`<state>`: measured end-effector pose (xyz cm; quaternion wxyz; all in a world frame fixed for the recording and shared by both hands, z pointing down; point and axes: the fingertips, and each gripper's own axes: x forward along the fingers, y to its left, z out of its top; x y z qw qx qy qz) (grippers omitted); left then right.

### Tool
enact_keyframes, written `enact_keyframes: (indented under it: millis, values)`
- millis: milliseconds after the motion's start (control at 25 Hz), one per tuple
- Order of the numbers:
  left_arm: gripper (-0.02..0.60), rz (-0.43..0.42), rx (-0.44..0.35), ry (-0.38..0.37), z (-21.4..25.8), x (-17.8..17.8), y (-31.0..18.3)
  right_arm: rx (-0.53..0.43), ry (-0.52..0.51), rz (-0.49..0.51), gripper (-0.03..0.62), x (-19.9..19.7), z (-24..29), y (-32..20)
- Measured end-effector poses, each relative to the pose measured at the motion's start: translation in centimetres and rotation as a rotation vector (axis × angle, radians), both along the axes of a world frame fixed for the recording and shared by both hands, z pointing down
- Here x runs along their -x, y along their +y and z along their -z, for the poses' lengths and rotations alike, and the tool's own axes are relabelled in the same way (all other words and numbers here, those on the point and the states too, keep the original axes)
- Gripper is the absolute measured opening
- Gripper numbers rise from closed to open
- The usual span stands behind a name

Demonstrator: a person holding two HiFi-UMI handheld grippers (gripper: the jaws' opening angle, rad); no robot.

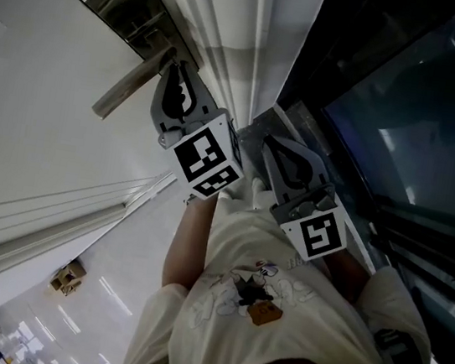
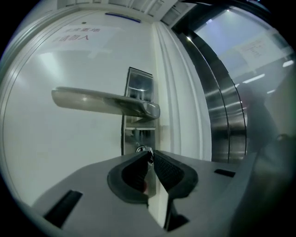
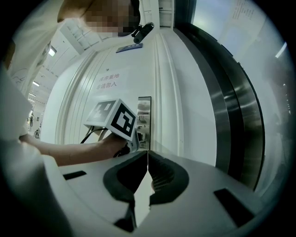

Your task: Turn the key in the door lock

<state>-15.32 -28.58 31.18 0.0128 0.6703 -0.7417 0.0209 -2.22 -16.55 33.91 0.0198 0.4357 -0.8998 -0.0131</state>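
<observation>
Left gripper (image 2: 149, 156) is narrowed onto the key, its dark ribbed pads pinching the small metal head right at their tips. The right gripper (image 3: 147, 155) is held off from the door with its jaws together on nothing. The white door (image 2: 69, 152) fills most of the left gripper view, with a moulded frame and a dark glass panel to its right. Across the door runs a brushed steel lever handle (image 2: 101, 102), lying level. It is mounted on a narrow steel lock plate (image 2: 138, 132) close to the door's edge. The key (image 2: 150, 154) sits in the lock cylinder low on that plate, just under the lever. By my reading, the key is in the lock and gripped, so the reach and the grasp are done. The turn itself looks like what is left, though how far the key has rotated cannot be told. Only a bright sliver of it shows between the pads.
</observation>
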Motion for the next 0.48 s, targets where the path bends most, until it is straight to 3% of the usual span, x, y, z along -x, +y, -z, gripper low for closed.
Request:
enact_keyframes:
  millis: [280, 480]
  values:
    - [0.046, -0.018, 0.055, -0.265, -0.06, -0.31, 0.04, 0.001, -0.02, 0.016, 0.009, 0.01, -0.07, -0.16]
    - [0.04, -0.028, 0.106, -0.498, -0.31, -0.74, 0.14, 0.012, -0.031, 0.027, 0.009, 0.11, -0.3, -0.21]
